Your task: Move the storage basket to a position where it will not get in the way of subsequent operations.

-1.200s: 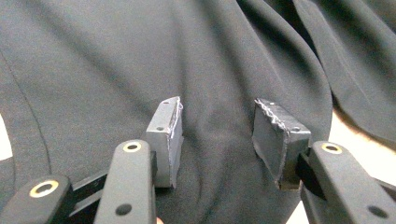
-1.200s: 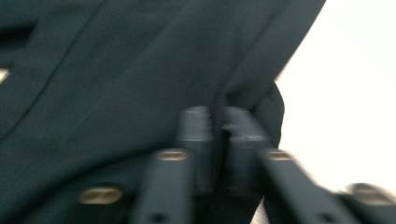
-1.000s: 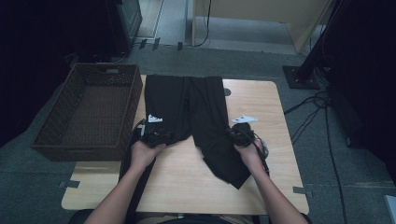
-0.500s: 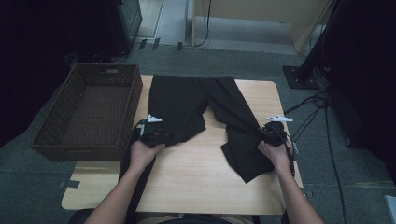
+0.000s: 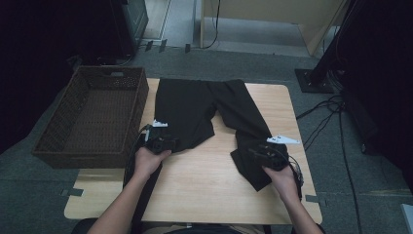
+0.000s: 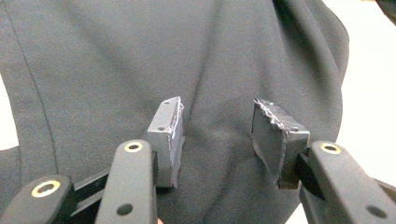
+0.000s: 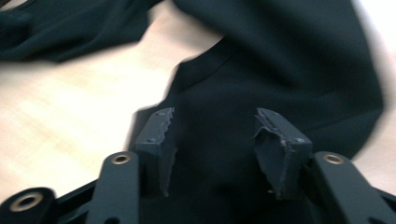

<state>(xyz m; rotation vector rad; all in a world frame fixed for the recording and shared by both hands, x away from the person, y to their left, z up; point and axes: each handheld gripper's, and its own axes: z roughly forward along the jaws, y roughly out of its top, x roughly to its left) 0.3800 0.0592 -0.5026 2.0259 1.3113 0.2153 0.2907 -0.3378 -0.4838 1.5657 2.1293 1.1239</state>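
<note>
Two claws at work: we hold one in each hand over black trousers spread on a wooden counter.
Counter: pale wood with rounded corners; we see its near half bare between our forearms.
Basket: dark brown wicker, rectangular, standing at the counter's left edge and overhanging it; its right wall lies just beside the trousers.
Trousers: black, lying flat with the waist toward the far edge; the two legs part in a V toward us, bare wood showing between them.
Left leg of the trousers: we see smooth dark cloth with a seam running down one side; it lies under the left claw.
Right leg of the trousers: it runs slantwise toward the counter's right side, its end folded near the right claw; this view is blurred.
Left hand: we grip the left claw from behind, at the near end of the left leg.
Right hand: we grip the right claw near the counter's right edge.
Left claw: released, jaws standing apart above the cloth, pads pressing nothing.
Right claw: released; its jaws have just been opening, and the dark cloth lies beneath the gap without being pinched.
</note>
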